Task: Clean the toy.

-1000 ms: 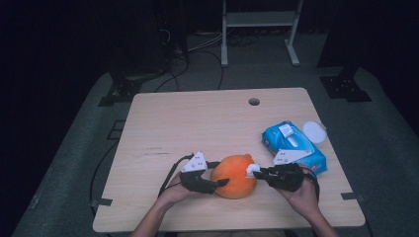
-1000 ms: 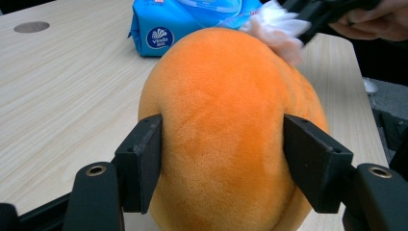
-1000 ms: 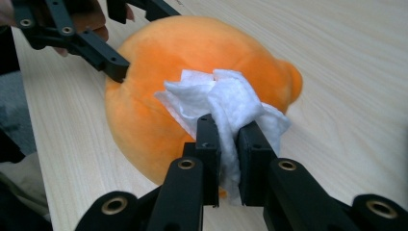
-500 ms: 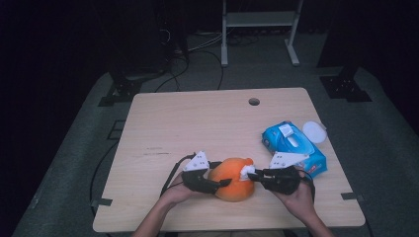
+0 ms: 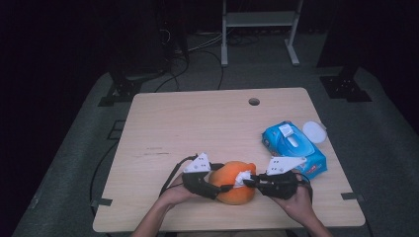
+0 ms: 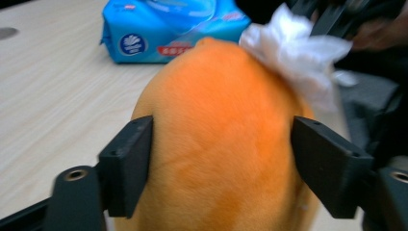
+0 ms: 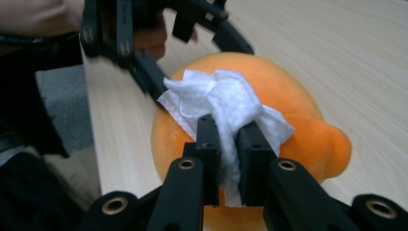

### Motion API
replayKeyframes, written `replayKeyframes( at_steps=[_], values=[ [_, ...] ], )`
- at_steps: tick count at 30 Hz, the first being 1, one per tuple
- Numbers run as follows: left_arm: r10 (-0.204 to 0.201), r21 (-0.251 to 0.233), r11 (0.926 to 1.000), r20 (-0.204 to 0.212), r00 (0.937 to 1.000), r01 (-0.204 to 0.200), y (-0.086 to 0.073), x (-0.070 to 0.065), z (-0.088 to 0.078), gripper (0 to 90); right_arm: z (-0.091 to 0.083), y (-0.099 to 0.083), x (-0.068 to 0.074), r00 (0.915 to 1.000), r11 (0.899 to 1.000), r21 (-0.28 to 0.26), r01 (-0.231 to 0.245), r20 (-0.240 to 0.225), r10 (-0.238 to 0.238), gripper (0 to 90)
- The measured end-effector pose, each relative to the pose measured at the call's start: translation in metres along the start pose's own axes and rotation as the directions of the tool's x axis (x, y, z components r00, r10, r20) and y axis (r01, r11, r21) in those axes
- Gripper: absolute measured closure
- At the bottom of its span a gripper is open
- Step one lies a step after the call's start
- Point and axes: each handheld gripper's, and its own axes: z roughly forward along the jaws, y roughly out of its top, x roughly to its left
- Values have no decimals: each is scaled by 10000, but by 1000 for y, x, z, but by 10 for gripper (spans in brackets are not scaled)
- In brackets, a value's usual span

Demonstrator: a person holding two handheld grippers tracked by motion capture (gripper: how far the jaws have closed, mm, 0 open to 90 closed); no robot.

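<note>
- Orange plush toy: lies near the table's front edge, lower centre of the high view, between the two grippers.
- Left gripper: jaws straddle the toy's flanks, having just been opening; in the left gripper view both pads stand at the fabric, and whether they press it cannot be told.
- Right gripper: jaws pinched together on a crumpled white tissue, held against the toy's top.
- Blue wipes pack: right of the toy, with a white lid just beyond it.
</note>
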Motion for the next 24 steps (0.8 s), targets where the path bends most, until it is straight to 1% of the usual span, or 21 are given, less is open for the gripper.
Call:
replayKeyframes(
  at_steps=[1, 2, 3, 5, 6, 7, 8, 10, 11, 12, 13, 14, 15, 16, 17, 18, 19, 20, 22, 23, 24],
  values=[
    [-46, -36, 10000, 115, 9999, 46, 1, 1, -1, 199, 0, 0, 1, 9996, 9998, 95, 192, -192, -190, 804],
    [108, 81, 9999, 50, 9999, -108, 2, 0, 0, 183, 0, 0, 2, 9990, 9994, 151, 304, -320, -299, 804],
    [386, 272, 9989, -165, 9991, -382, 2, -1, 3, 166, 0, 0, 4, 9986, 9992, 166, 361, -398, -354, 803],
    [797, 531, 9955, -347, 9962, -778, -1, -3, 10, 154, 2, 1, 4, 9977, 9989, 146, 447, -522, -439, 803],
    [964, 568, 9940, -525, 9940, -935, -2, -4, 11, 173, 3, 1, 3, 9979, 9988, 182, 447, -483, -438, 804],
    [957, 485, 9945, -686, 9930, -925, -3, -4, 12, 268, 2, 2, 1, 9984, 9987, 215, 456, -341, -449, 804],
    [812, 363, 9963, -829, 9932, -784, -2, -4, 12, 320, 1, 1, -1, 9990, 9990, 220, 397, -211, -392, 804],
    [800, -8, 9967, -1196, 9896, -807, -1, -5, 13, 397, -2, 1, -7, 9998, 10000, 56, 30, 174, -31, 805],
    [736, -237, 9967, -1382, 9877, -775, 1, -6, 14, 413, -3, 2, -9, 9991, 10000, 24, -28, 415, 27, 806],
    [797, -458, 9950, -1666, 9828, -885, 3, -7, 14, 425, -4, 3, -10, 9976, 10000, -21, -30, 688, 32, 806],
    [1058, -617, 9906, -2185, 9701, -1219, 6, -9, 15, 431, -5, 4, -11, 9958, 9999, -107, -21, 919, 31, 806],
    [1156, -718, 9880, -2433, 9630, -1368, 7, -11, 15, 430, -6, 6, -13, 9931, 9997, -258, -57, 1170, 87, 806],
    [1341, -689, 9851, -2645, 9550, -1574, 7, -12, 16, 429, -6, 6, -14, 9924, 9995, -307, -101, 1225, 138, 806],
    [1424, -538, 9853, -2649, 9537, -1620, 6, -13, 16, 421, -5, 6, -15, 9916, 9994, -308, -148, 1277, 186, 806],
    [1386, -343, 9878, -2483, 9587, -1516, 4, -12, 17, 403, -4, 6, -16, 9915, 9996, -236, -128, 1291, 158, 806],
    [1273, -271, 9903, -2205, 9670, -1366, 2, -11, 17, 381, -1, 4, -17, 9921, 9999, -69, -90, 1249, 98, 806],
    [1051, -276, 9934, -1688, 9800, -1112, 2, -10, 14, 347, 2, 1, -16, 9936, 9999, 95, -56, 1126, 45, 805],
    [968, -275, 9945, -1343, 9862, -1013, 3, -8, 9, 285, 4, 0, -16, 9960, 9997, 240, 61, 891, -83, 804],
    [662, -584, 9956, -1113, 9916, -731, 5, -4, 0, 237, 3, 0, -13, 9977, 9993, 305, 236, 627, -255, 804],
    [662, -584, 9956, -1113, 9916, -731, 5, -4, 0, 212, 3, 0, -12, 9985, 9990, 293, 342, 409, -354, 803],
    [512, -831, 9946, -1221, 9912, -616, 5, 0, -4, 187, 5, 0, -11, 9987, 9985, 260, 483, 149, -487, 803]
  ],
)
